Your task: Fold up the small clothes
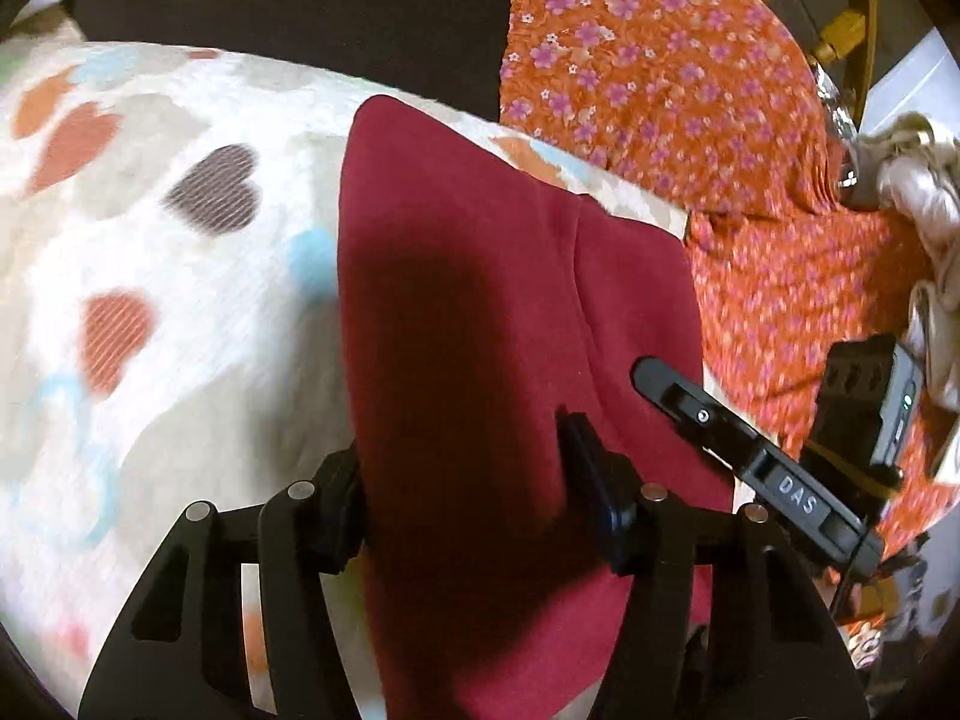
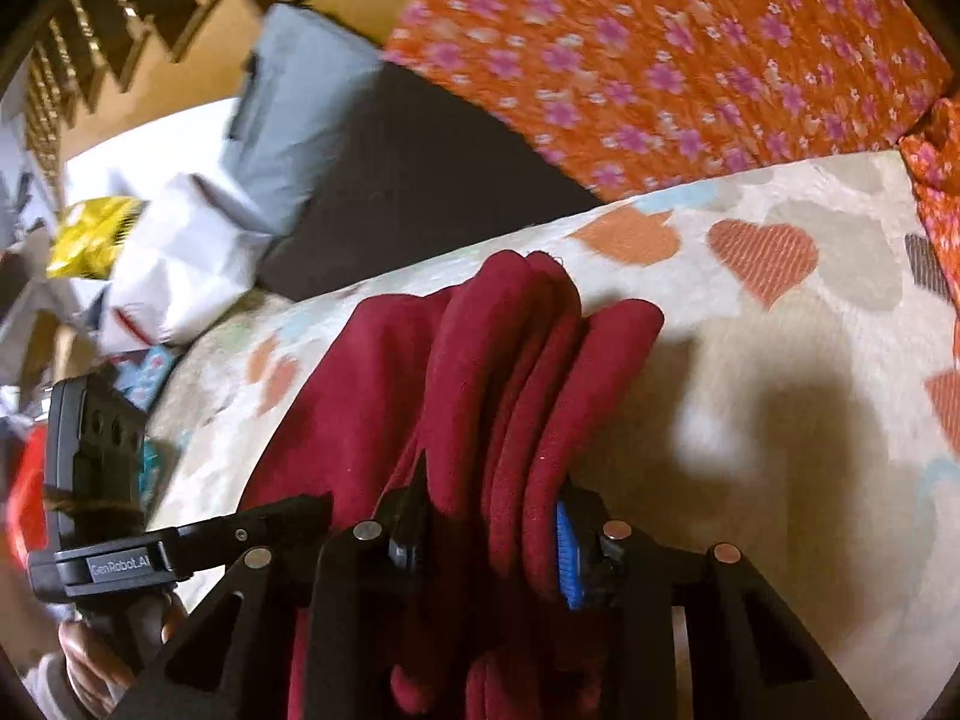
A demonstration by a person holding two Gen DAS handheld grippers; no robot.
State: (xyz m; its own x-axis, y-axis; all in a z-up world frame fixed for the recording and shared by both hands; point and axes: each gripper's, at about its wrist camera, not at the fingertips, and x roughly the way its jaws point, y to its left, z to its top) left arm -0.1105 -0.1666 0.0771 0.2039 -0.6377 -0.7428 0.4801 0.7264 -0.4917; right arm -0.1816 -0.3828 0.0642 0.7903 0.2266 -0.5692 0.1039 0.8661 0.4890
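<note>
White letters "DAS" stand on the black arm of the right gripper [image 1: 651, 381] as it shows in the left wrist view; "GenRobot.AI" is printed on the black body of the left gripper [image 2: 288, 513] as it shows in the right wrist view.

The dark red knitted garment [image 1: 480, 300] lies on the cream blanket printed with orange, brown and blue hearts [image 1: 150, 240]. The left gripper [image 1: 462, 462] has the red cloth filling the space between its two fingers, which stand fairly wide apart; whether they press on it cannot be told. The right gripper [image 2: 489, 531] is closed on a bunch of gathered folds of the garment [image 2: 510, 372], its blue pad [image 2: 565, 552] pressed against the cloth.

Past the blanket's far edge lie an orange fabric with pink flowers [image 2: 660, 60] and a black cushion [image 2: 414, 180]. Beyond the far left corner sit a grey-blue cloth [image 2: 300, 96], white bags [image 2: 180, 252] and a yellow packet [image 2: 90, 234].
</note>
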